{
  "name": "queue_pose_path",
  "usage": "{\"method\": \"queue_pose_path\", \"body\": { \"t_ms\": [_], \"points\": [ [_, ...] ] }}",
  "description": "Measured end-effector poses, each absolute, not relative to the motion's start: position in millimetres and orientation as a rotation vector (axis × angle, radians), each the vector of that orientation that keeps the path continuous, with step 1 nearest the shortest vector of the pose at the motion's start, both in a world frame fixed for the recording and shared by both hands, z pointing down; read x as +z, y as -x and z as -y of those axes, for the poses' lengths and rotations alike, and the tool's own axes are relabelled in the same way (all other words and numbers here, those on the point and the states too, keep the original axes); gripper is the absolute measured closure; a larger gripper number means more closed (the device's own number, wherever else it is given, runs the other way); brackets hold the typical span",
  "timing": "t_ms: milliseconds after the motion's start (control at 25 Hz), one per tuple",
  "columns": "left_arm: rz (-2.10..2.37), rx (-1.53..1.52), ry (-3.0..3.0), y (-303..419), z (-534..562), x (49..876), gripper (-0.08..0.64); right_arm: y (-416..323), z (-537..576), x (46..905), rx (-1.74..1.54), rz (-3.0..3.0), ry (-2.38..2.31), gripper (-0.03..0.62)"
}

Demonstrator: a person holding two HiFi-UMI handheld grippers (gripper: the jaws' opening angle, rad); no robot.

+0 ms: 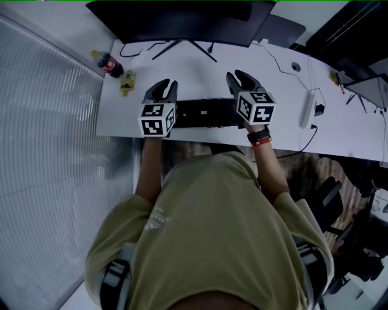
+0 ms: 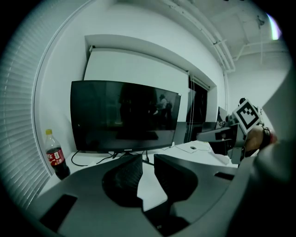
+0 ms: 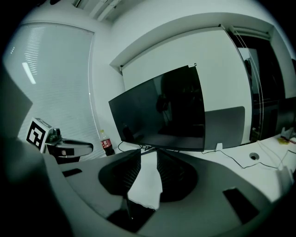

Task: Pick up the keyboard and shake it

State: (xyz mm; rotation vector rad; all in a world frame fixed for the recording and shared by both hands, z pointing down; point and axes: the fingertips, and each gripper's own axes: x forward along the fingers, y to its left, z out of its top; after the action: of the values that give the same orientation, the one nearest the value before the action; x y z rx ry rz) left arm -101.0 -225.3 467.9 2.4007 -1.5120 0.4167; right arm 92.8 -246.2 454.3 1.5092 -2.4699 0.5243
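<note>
The black keyboard [image 1: 206, 113] lies flat on the white counter [image 1: 118, 118], near the front edge & in front of the monitor [image 1: 182, 18]. Left tongs [image 1: 165, 88] sit just beside its left end, right tongs [image 1: 241, 79] beside its right end, prob. so both ends can go up level. Both tongs are only a bit apart w/ nothing between, just bare counter. So no grip yet, I think.
</note>
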Motion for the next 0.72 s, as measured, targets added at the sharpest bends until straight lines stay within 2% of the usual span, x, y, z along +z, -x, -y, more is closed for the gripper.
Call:
{"method": "queue_pose_path", "body": {
  "t_ms": [320,400,720],
  "points": [
    [1.583,0.351,-2.402,97.2,238.7,454.8,0.522,-97.1,247.4,440.6,0.498,2.475,-1.521,0.568],
    [1.554,0.348,-2.41,91.7,239.3,455.8,0.54,-101.8,248.3,440.5,0.503,2.474,-1.518,0.569],
    [1.506,0.336,-2.45,78.9,240.6,455.5,0.54,-108.7,251.7,440.9,0.468,2.466,-1.514,0.569]
  ]
}}
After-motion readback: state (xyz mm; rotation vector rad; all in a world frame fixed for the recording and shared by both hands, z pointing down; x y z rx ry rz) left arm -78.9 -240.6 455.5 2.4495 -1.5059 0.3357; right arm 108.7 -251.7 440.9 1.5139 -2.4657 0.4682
